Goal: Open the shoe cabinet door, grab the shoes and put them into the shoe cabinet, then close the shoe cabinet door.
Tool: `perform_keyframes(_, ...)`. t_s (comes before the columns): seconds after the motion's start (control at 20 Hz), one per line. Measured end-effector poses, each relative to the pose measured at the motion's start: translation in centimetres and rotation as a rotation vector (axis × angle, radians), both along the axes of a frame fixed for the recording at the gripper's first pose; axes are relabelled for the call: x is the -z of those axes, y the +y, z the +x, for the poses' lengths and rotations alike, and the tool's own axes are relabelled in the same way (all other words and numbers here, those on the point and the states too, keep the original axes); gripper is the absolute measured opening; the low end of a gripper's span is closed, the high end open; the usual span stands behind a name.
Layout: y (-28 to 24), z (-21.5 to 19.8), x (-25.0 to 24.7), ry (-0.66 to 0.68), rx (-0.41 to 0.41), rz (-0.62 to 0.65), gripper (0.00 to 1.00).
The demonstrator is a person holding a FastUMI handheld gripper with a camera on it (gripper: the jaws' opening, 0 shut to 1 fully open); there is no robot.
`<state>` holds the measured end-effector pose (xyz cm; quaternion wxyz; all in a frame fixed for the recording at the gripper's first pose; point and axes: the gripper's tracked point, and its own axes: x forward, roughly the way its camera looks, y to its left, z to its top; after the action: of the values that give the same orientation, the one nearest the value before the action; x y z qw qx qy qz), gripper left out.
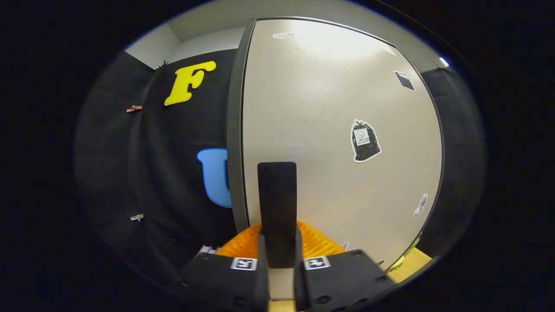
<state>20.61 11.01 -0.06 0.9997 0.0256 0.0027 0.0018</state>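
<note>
The gripper [277, 225] sits nearest, its two fingers brought together so they read as one dark upright slab with no gap visible between them; they hold nothing that can be seen. The fingertips reach up in front of the cabinet door [338, 130], and it is not clear whether they touch the panel or stand just off it. At the base of the fingers the gripper's body carries two small square markers [243, 263], too small to make out.

Just behind the fingers, low down, an orange ribbed thing [314, 242] shows on both sides of them; the gripper covers most of it, so what it is cannot be told. Beside it, toward the cloth wall, a small pale striped edge [207, 250] peeks out, also mostly hidden.

The door is a pale, matt panel with a dark edge [234, 143] turned toward the wall; whether it is shut flush or swung out cannot be judged. It bears a few stickers [365, 141], their print illegible. A strip of wooden floor [409, 264] shows below its far corner, with a yellow-green scrap [401, 260] cut off beside it.

Beyond hangs the black cloth wall [173, 173], pinned with small clips [134, 108].
</note>
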Motion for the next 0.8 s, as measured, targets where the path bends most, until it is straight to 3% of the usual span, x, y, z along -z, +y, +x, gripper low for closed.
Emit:
perform_keyframes(0.05,0.2,-0.2,0.1,-0.002,-0.018,-0.003,0.22)
perform_keyframes(0.3,0.0,-3.1,-0.1,-0.009,-0.063,0.023,0.23)
perform_keyframes(0.8,-3.7,-13.2,-0.9,-0.014,-0.16,0.034,0.22)
